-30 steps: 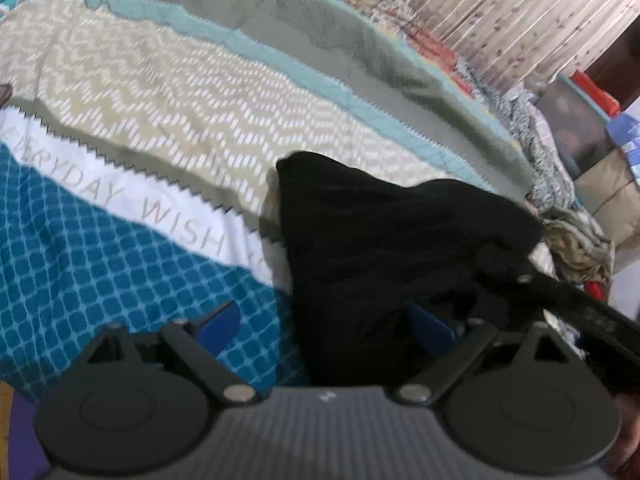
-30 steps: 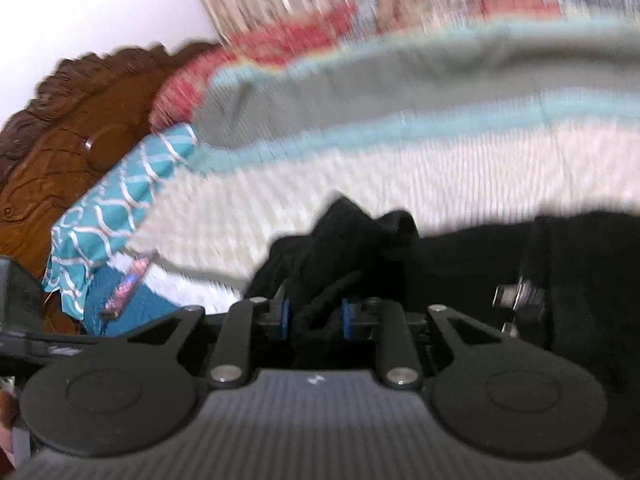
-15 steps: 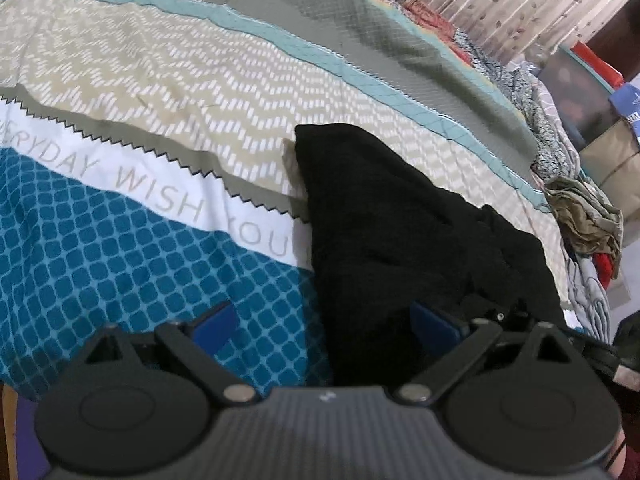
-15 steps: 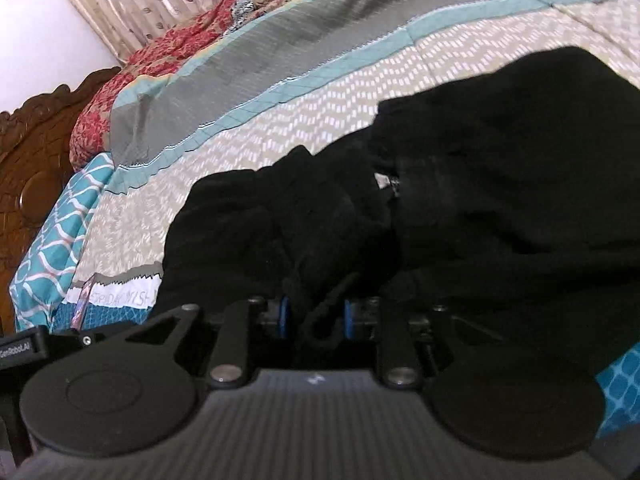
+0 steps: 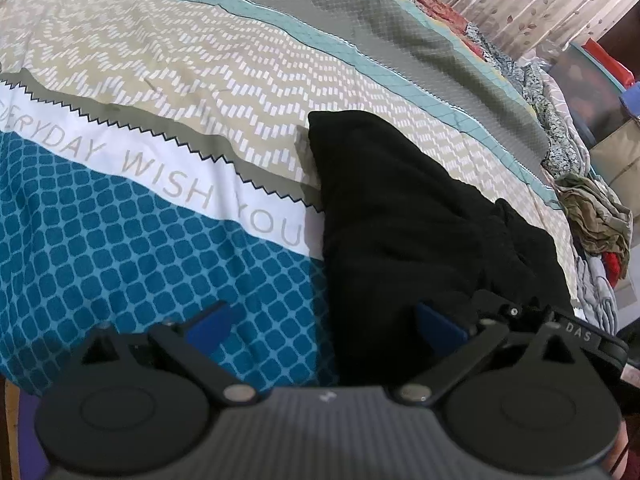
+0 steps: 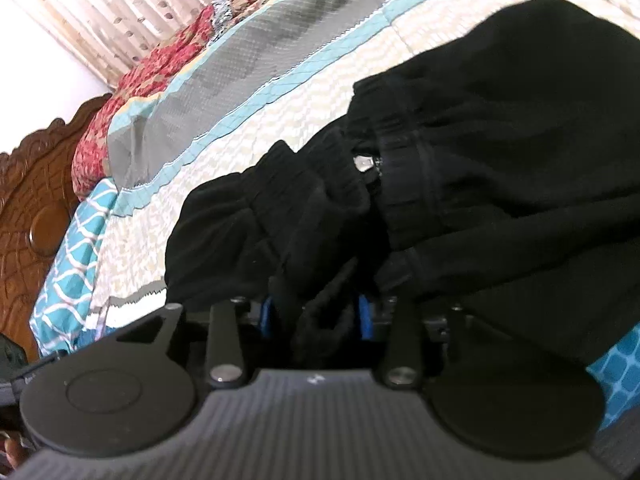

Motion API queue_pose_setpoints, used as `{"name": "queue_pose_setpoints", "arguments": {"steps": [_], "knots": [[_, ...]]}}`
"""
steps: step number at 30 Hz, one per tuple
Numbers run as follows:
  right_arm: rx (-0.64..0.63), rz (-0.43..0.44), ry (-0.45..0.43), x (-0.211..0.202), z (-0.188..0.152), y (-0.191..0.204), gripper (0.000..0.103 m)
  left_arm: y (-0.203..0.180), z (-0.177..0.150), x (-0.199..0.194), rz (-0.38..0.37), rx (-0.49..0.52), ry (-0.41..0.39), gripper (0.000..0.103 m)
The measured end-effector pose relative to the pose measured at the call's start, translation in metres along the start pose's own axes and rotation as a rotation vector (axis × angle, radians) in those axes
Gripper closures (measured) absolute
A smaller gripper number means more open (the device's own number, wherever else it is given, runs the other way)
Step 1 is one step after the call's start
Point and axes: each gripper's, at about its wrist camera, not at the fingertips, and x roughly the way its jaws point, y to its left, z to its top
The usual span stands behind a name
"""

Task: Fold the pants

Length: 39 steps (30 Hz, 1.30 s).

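The black pants (image 5: 400,216) lie folded on the patterned bedspread (image 5: 160,240). My left gripper (image 5: 324,322) hovers low over their near left edge. Its jaws are wide and still opening, and the blue pads (image 5: 208,320) touch no cloth. In the right wrist view the elastic waistband (image 6: 404,168) and bunched black cloth (image 6: 500,120) fill the middle. My right gripper (image 6: 315,316) sits against that bunch with its jaws opening. A loose fold of cloth still lies between its pads (image 6: 266,316), which stand off it. Part of the right gripper (image 5: 580,336) shows at the pants' near right corner.
A carved wooden headboard (image 6: 32,208) and a red patterned pillow (image 6: 132,92) stand at the bed's head. A heap of clothes (image 5: 592,216) lies past the bed's far side, with a curtain (image 5: 540,0) behind. Bare bedspread stretches left of the pants.
The pants, lifted at the right a second ago, have come down flat on the bed. My right gripper sank and rolled, and its pads spread apart. The left jaws widened slightly.
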Motion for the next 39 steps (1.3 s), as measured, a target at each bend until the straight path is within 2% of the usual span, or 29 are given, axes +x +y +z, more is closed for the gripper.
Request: {"name": "queue_pose_setpoints", "arguments": {"steps": [9,14,15,16,20,21,24,26,28,30,32,33,35,36,39], "knots": [[0.02,0.009,0.008,-0.001,0.002,-0.003,0.059,0.002,0.001,0.004,0.009,0.004,0.015,0.0],[-0.049,-0.01,0.009,-0.001,0.001,0.005,0.059,0.004,0.001,0.005,0.008,0.003,0.02,0.0],[-0.065,-0.014,0.01,-0.001,0.0,0.007,0.06,0.004,0.001,0.005,0.008,0.003,0.02,0.0],[-0.083,-0.014,0.009,-0.002,0.0,0.009,0.067,0.003,0.001,0.005,0.009,0.003,0.02,0.0],[-0.181,-0.031,-0.016,-0.004,-0.003,0.022,0.074,0.003,0.0,0.005,0.007,0.002,0.014,0.0],[-0.204,-0.034,-0.029,-0.006,-0.004,0.025,0.075,0.003,0.0,0.005,0.004,0.001,0.012,0.001],[-0.241,-0.012,-0.118,-0.022,-0.002,0.033,0.078,0.0,0.004,-0.001,-0.056,-0.006,0.001,0.016],[-0.298,-0.002,-0.216,-0.038,-0.001,0.043,0.078,-0.006,0.008,-0.005,-0.09,0.005,-0.014,0.015],[-0.325,-0.026,-0.268,-0.046,0.0,0.046,0.078,-0.014,0.01,-0.005,-0.077,0.036,-0.024,0.009],[-0.299,-0.066,-0.22,-0.037,0.002,0.037,0.078,-0.019,0.009,0.004,-0.04,0.059,-0.006,0.004],[-0.228,-0.124,-0.08,-0.013,0.001,0.018,0.075,-0.017,0.006,0.021,0.008,0.061,0.051,0.003],[-0.17,-0.121,-0.026,-0.004,-0.001,0.006,0.072,-0.015,0.004,0.027,0.023,0.066,0.065,0.003],[-0.104,-0.084,-0.035,-0.006,-0.003,-0.003,0.072,-0.019,0.0,0.026,0.031,0.096,0.044,0.002],[-0.109,-0.079,-0.027,-0.007,0.0,-0.001,0.071,-0.02,0.0,0.024,0.03,0.102,0.041,0.002],[-0.108,-0.057,-0.053,-0.017,0.003,0.004,0.064,-0.012,0.006,0.018,-0.011,0.053,0.04,0.002]]}}
